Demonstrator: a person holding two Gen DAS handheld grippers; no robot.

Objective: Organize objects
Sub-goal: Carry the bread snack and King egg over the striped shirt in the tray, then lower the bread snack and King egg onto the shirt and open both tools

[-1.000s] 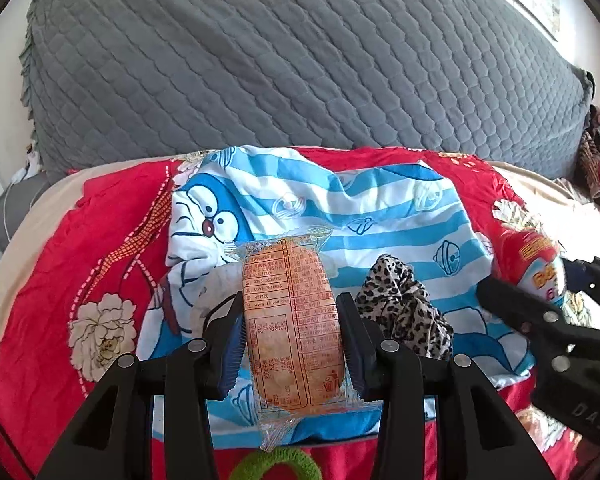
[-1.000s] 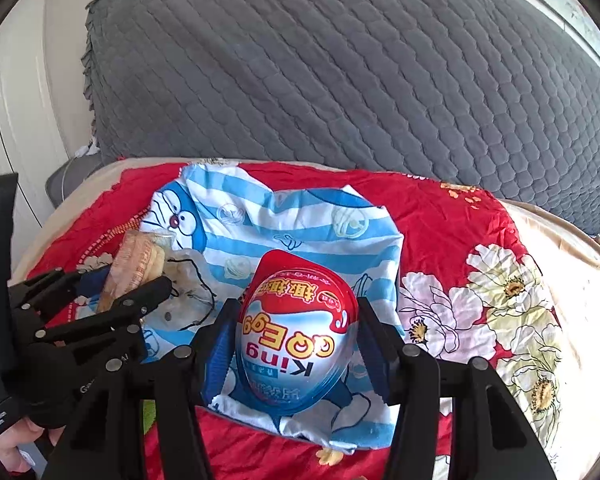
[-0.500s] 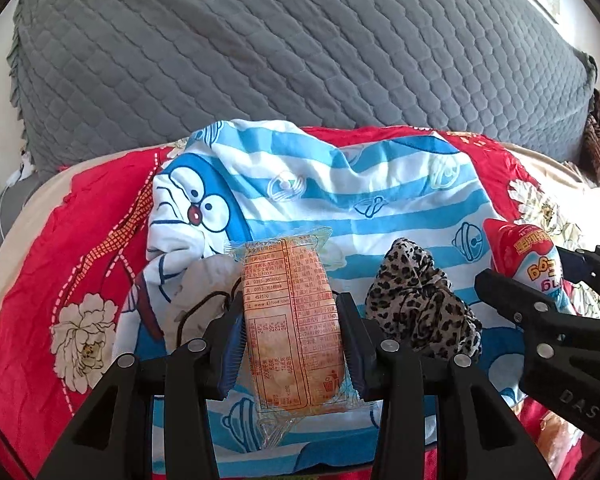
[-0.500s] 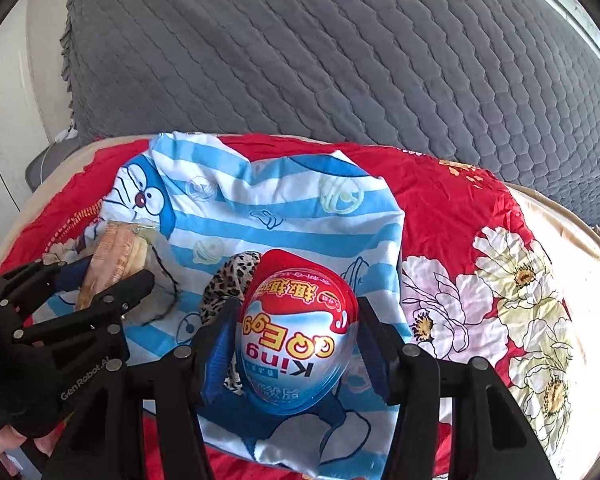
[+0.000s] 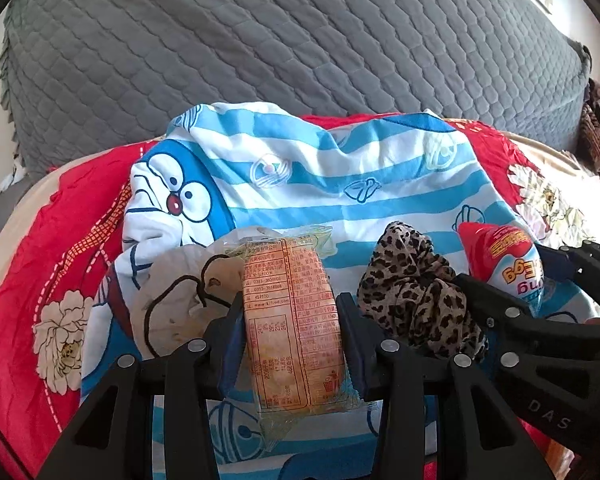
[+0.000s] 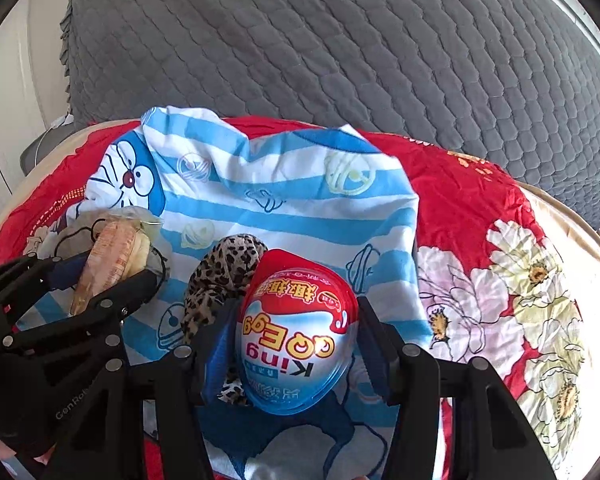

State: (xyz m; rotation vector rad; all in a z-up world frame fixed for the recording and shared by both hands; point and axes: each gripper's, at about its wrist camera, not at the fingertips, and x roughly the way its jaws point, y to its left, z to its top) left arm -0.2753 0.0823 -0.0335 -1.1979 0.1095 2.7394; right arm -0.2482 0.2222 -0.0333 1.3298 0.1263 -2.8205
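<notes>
My left gripper (image 5: 292,332) is shut on an orange wrapped snack pack (image 5: 290,320), held upright between its pads. My right gripper (image 6: 296,336) is shut on a red and blue toy egg (image 6: 296,336) marked King Egg. Both hover low over a blue-striped cartoon cloth (image 5: 340,184) spread on the bed. On that cloth lie a leopard-print scrunchie (image 5: 416,296) and a pale cartoon pouch (image 5: 176,304). The right gripper with the egg (image 5: 504,260) shows at the right of the left wrist view. The left gripper with the snack (image 6: 112,260) shows at the left of the right wrist view.
A grey quilted pillow (image 5: 260,48) stands behind the cloth. A red floral bedsheet (image 6: 480,220) covers the bed around it. Clothes (image 5: 598,128) pile up at the far right. A white wall or cupboard (image 6: 8,100) stands to the left.
Both grippers have sunk toward the striped cloth, which now looms larger. The scrunchie and pouch have drawn closer. The grips on the snack and the egg are unchanged.
</notes>
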